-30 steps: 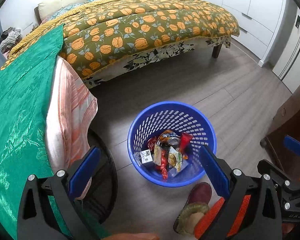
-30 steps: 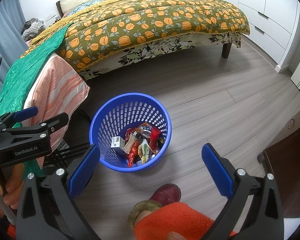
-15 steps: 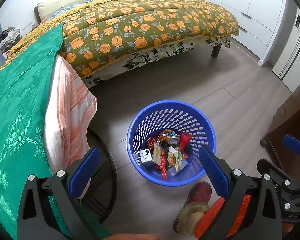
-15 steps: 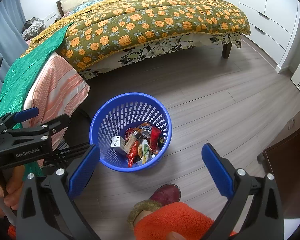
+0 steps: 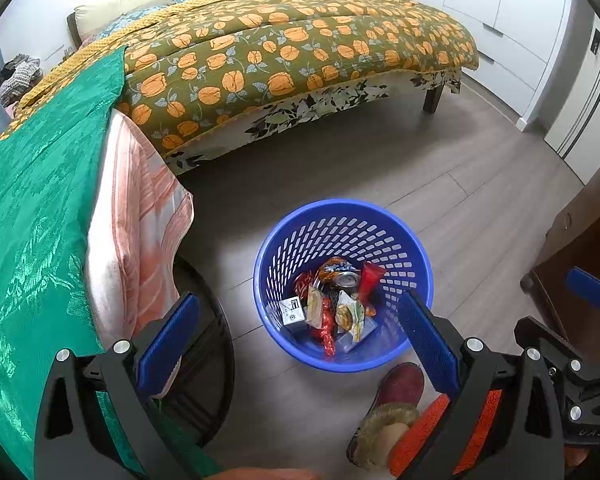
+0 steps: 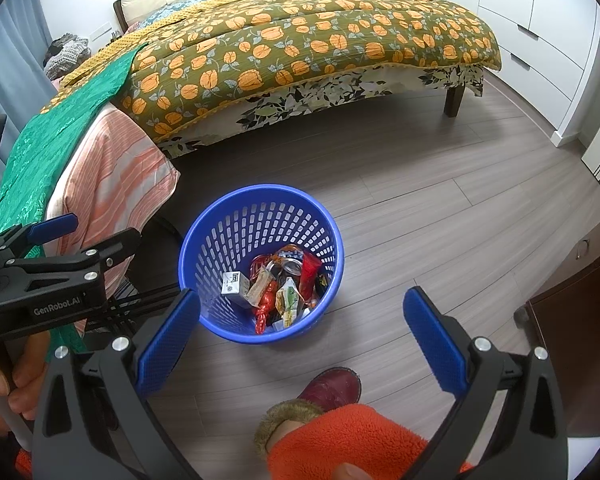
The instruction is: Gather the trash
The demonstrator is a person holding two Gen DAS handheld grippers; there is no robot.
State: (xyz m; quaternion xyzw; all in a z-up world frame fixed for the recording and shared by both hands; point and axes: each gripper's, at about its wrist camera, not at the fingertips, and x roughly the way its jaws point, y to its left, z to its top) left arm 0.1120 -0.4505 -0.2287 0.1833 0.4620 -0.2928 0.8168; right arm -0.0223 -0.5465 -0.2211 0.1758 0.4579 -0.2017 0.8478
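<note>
A blue perforated basket stands on the wooden floor; it also shows in the right wrist view. Inside lie trash pieces: a drink can, a small white carton, red wrappers and a yellow-green packet. My left gripper is open and empty, held above and in front of the basket. My right gripper is open and empty, above the floor just in front of the basket. The left gripper's side shows at the left of the right wrist view.
A bed with an orange-flower quilt stands behind the basket. Green and pink-striped cloths hang at the left over a dark round stand. A dark wooden cabinet is at the right. A slippered foot is near the basket.
Both grippers have stayed open and almost still; the view has drifted only slightly. Nothing was taken or dropped.
</note>
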